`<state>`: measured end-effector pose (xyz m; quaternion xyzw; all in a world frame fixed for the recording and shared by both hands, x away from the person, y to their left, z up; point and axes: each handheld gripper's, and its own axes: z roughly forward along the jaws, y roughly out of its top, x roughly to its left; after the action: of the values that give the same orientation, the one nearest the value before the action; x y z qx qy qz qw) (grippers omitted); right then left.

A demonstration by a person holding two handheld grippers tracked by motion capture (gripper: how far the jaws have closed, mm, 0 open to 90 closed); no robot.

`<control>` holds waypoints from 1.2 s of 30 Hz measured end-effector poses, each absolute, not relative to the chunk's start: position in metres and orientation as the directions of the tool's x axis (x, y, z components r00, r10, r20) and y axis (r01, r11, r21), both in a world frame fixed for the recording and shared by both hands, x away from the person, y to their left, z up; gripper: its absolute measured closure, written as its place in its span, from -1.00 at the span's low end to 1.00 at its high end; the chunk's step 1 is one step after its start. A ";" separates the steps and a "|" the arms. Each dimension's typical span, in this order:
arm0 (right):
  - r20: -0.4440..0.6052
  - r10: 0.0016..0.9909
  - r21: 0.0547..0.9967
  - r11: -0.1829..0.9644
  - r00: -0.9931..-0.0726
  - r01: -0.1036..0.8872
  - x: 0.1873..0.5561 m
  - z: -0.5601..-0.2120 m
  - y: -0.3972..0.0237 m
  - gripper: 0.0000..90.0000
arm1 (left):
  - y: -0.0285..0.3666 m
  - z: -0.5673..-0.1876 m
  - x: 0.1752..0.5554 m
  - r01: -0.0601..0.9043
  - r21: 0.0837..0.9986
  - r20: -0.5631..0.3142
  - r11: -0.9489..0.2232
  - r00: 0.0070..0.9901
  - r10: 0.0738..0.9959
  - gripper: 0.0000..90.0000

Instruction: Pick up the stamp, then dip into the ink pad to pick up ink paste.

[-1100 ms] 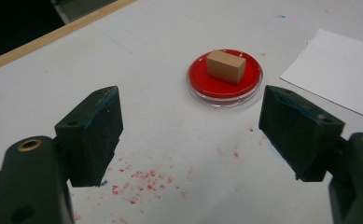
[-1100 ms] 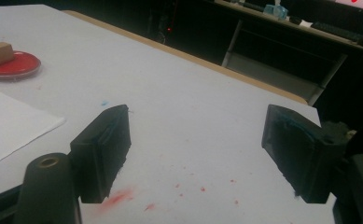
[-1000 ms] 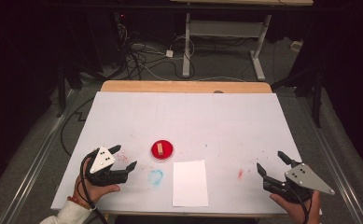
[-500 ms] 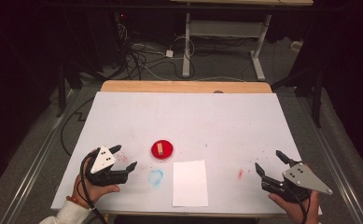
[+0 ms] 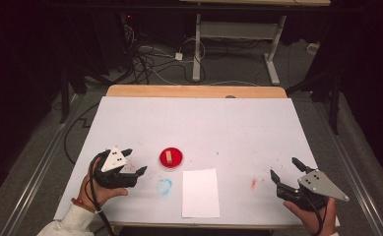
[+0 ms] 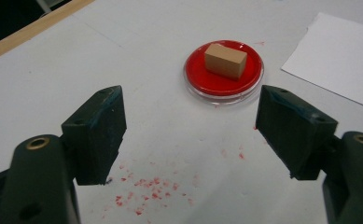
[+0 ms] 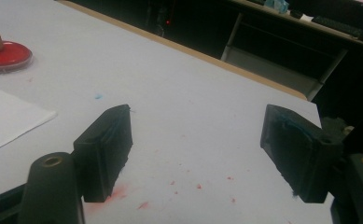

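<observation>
- The left gripper (image 6: 188, 140), jaws apart and just narrowing with nothing between them, faces the wooden block (image 6: 225, 59).
- The block sits in a red dish (image 6: 202, 77) on the counter (image 5: 228, 128); best approach level, straddling it squarely.
- The right gripper (image 5: 287, 172) waits, jaws apart.

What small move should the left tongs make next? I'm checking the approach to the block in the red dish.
Probably ease the left tongs forward toward the wooden block. It lies in the red dish just ahead, and the jaws, which have just been closing a little, stand open with nothing between them.
</observation>
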<state>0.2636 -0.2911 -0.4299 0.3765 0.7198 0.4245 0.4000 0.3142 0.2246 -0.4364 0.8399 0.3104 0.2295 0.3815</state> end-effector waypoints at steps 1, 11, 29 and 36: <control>-0.256 0.882 0.912 0.356 -0.396 0.202 0.264 -0.430 -0.291 -0.44 | 0.224 -0.436 0.315 0.348 0.781 0.147 -0.519 0.706 0.693 -0.47; -0.260 0.882 0.902 0.367 -0.392 0.226 0.265 -0.433 -0.291 -0.44 | 0.219 -0.426 0.323 0.333 0.780 0.148 -0.530 0.724 0.674 -0.47; -0.272 0.874 0.886 0.391 -0.403 0.249 0.268 -0.437 -0.288 -0.41 | 0.193 -0.415 0.345 0.302 0.755 0.155 -0.582 0.781 0.605 -0.47; -0.276 0.866 0.882 0.400 -0.417 0.249 0.267 -0.438 -0.288 -0.41 | 0.173 -0.416 0.359 0.282 0.731 0.146 -0.622 0.825 0.546 -0.47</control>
<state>0.2665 -0.2882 -0.4382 0.3757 0.7417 0.3983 0.3875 0.3591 0.1731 -0.4162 0.8822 0.2345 0.1803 0.3663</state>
